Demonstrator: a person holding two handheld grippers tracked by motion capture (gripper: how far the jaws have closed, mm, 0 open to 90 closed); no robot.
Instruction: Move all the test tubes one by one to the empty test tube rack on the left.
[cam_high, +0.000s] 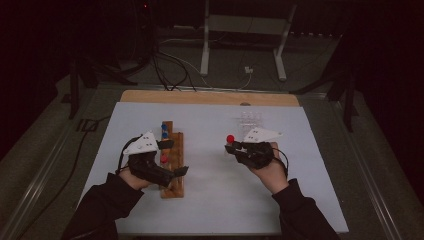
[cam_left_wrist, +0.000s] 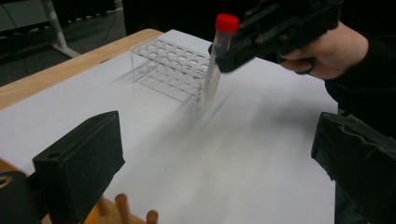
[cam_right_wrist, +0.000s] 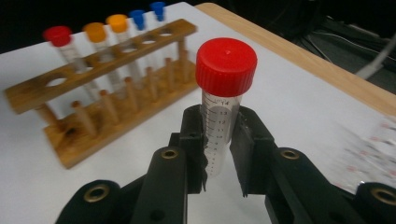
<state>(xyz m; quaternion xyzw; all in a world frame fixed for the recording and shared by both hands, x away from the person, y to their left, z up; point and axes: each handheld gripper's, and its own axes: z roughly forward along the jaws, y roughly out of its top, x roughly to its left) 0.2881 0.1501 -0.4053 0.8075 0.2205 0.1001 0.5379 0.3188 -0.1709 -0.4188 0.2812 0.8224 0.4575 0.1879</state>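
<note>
The wooden rack (cam_high: 173, 162) lies on the white sheet (cam_high: 210, 200), left of its middle, with blue-capped tubes (cam_high: 164, 131) at its far end. The left gripper (cam_high: 170, 159) is over the rack, jaws apart. Well to the right of the rack, the right gripper (cam_high: 231, 147) grips a red-capped tube (cam_high: 230, 139). A clear rack (cam_high: 251, 119) stands beyond it.

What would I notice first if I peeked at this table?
Probably the tube with the bright red cap, pinched upright between the jaws of the right gripper above the white table. To its left stands a wooden rack holding tubes with red, orange and blue caps, and a clear plastic rack waits at the far side.
</note>
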